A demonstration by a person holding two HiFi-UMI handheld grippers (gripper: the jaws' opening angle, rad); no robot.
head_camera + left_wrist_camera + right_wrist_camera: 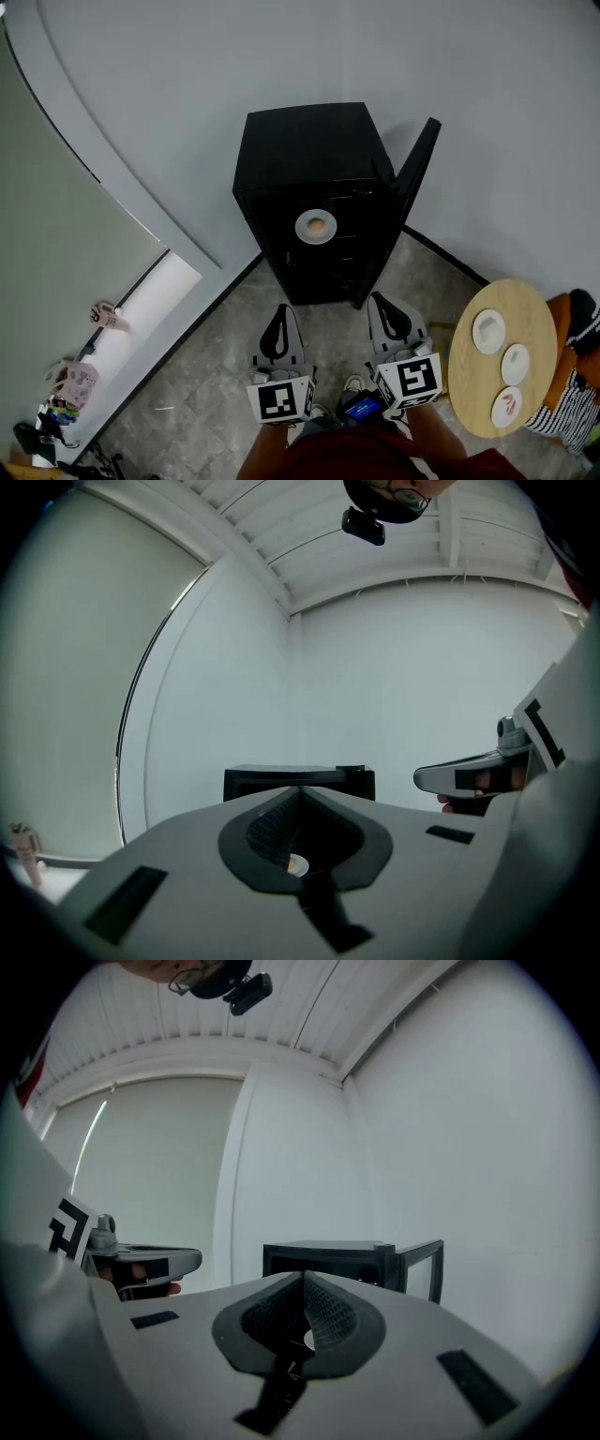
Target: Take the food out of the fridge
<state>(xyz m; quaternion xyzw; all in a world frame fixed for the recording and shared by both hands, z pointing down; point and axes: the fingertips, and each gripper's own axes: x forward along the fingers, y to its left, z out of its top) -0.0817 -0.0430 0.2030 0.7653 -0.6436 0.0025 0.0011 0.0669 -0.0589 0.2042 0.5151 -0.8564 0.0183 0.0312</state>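
Note:
A black mini fridge point(314, 178) stands against the wall with its door point(418, 169) swung open to the right. On a shelf inside lies a white plate point(316, 226) with a brownish piece of food on it. My left gripper point(278, 311) and right gripper point(381, 302) hang side by side just in front of the fridge, both pointing at it. Both are shut with nothing held. In the left gripper view the fridge point(281, 780) shows beyond the closed jaws, with the right gripper point(469, 778) beside. The right gripper view shows the fridge point(323, 1255) and its door point(424, 1267).
A round wooden table point(473, 384) stands to the right and carries three small white dishes point(488, 331). A person in a striped sleeve point(562, 398) sits beyond it. At the left runs a window sill point(141, 309) with small items on it.

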